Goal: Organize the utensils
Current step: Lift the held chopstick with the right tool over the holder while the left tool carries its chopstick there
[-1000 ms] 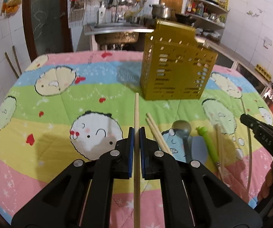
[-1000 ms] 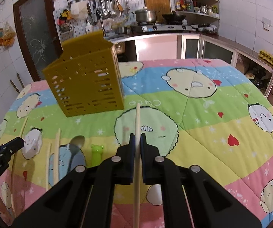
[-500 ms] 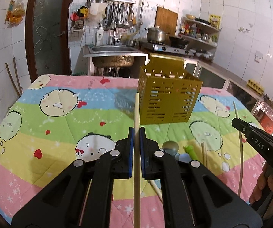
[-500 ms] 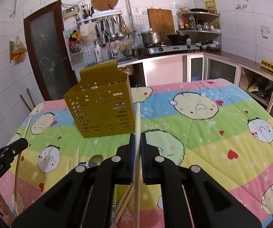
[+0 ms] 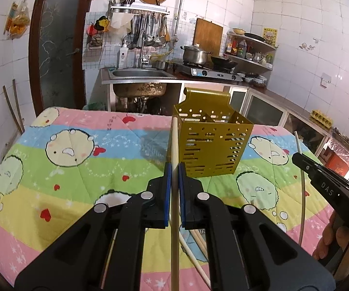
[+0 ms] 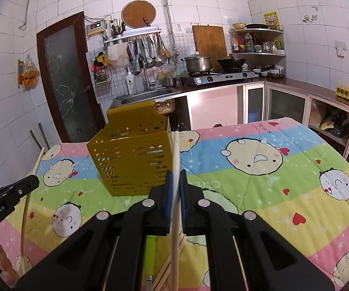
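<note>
My left gripper [image 5: 173, 167] is shut on a wooden chopstick [image 5: 174, 140] that points up toward the yellow perforated utensil holder [image 5: 211, 145] standing on the quilt. My right gripper [image 6: 175, 173] is shut on another wooden chopstick [image 6: 176, 150], its tip beside the holder [image 6: 133, 160]. Both grippers are raised above the table. The right gripper also shows in the left wrist view [image 5: 320, 179], and the left gripper in the right wrist view [image 6: 12, 194]. More chopsticks [image 5: 194, 254] lie on the quilt below the left gripper, and a green-handled utensil [image 6: 149, 257] lies under the right one.
The table is covered with a striped cartoon quilt [image 5: 77, 165]. Behind it stand a steel sink [image 5: 138, 75], a gas stove with a pot [image 5: 196, 55] and pink cabinets [image 6: 213, 106]. A dark door [image 5: 55, 48] is at the far left.
Both grippers have lifted with their chopsticks and tilted up, so the kitchen wall fills more of each view. The spoon on the quilt has dropped out of sight.
</note>
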Available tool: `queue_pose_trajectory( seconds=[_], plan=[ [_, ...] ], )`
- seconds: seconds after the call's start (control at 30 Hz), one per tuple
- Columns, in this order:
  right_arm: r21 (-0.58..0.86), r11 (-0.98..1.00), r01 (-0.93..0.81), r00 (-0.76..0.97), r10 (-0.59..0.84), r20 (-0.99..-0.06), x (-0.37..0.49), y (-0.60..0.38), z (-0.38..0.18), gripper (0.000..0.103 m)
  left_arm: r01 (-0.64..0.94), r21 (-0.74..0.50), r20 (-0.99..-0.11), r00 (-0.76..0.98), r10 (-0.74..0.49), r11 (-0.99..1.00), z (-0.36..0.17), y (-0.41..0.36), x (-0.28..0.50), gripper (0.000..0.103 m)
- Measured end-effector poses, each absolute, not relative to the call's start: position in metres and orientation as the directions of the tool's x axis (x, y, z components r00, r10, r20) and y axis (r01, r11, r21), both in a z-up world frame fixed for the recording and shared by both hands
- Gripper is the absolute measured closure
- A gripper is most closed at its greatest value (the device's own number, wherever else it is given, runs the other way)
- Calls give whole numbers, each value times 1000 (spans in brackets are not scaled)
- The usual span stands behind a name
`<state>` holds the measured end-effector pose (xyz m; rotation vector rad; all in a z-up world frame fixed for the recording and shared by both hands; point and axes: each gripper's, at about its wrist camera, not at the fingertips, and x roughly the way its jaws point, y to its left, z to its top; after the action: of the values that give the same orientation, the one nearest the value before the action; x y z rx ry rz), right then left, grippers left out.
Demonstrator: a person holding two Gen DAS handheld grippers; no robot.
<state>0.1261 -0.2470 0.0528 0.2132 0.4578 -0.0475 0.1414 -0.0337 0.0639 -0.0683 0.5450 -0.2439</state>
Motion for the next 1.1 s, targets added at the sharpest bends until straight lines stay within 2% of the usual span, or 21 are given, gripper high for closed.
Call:
queue_pose_trajectory(
  seconds=[0.47,0.67,0.93,1.1],
  plan=[
    [188,979,78,921,1,-390,137,-249,67,97,231,-117,-474,841,-259,966,72,-45,156,98],
    [180,982,62,941,2,-337,150,-248,97,97,253,-112,-409,870,-277,961,103,-50,167,98],
    [135,990,47,972,-14,-236,182,-242,158,97,289,-125,-276,909,-313,949,158,-58,195,98],
    [141,989,46,980,-17,-197,210,-243,177,97,282,-150,-245,918,-312,948,176,-67,230,98]
  ],
)
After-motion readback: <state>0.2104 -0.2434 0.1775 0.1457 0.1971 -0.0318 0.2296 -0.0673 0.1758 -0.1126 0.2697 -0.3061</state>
